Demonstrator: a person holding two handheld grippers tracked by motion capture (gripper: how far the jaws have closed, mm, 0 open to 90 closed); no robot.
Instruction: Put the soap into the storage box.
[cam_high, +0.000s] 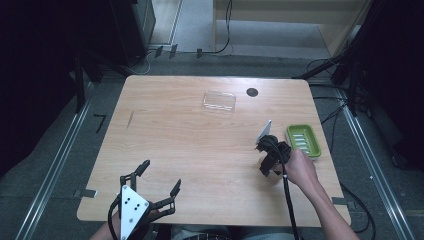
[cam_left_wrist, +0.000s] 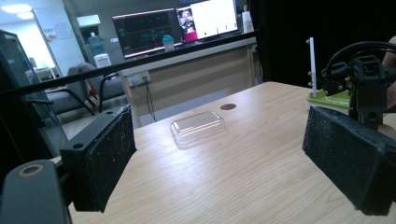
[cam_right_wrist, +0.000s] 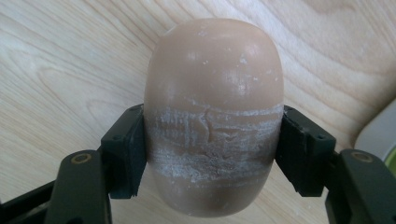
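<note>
Count of things on the desk

One bar of tan soap, one green soap dish, one clear plastic lid, and one dark round hole cover set in the desktop. Two grippers: the left gripper and the right gripper. Two monitors stand behind.

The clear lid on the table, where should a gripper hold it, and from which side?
Probably across its short width, at the middle of the long sides, coming from above. The clear lid lies flat and alone on the table, dome up and low, so a side approach finds little wall. The open left gripper is free for this.
</note>
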